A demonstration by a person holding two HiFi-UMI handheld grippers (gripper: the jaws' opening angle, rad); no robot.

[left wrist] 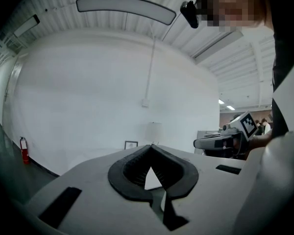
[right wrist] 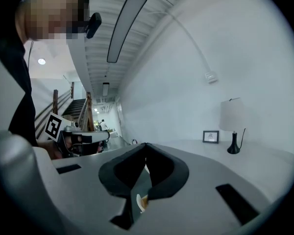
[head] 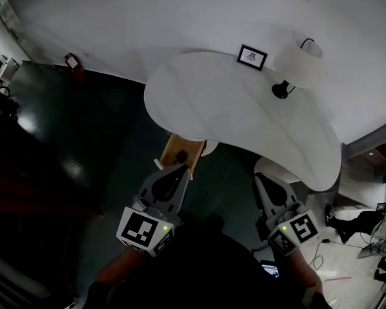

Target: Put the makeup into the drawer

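My left tool (head: 179, 170) has its jaws pressed together at the tips with nothing between them. My right tool (head: 262, 179) is closed and empty in the same way. Both sit low in the frame, pointing up toward the white bench (head: 212, 102). The wooden drawer (head: 182, 150) stands out from under the bench's lower edge at centre frame. Its long axis runs from upper right to lower left, and its lower end is right at my left tool's tip. I cannot make out the makeup in any view. A lamp (head: 299, 60) and a small framed picture (head: 251, 56) stand at the bench's upper right.
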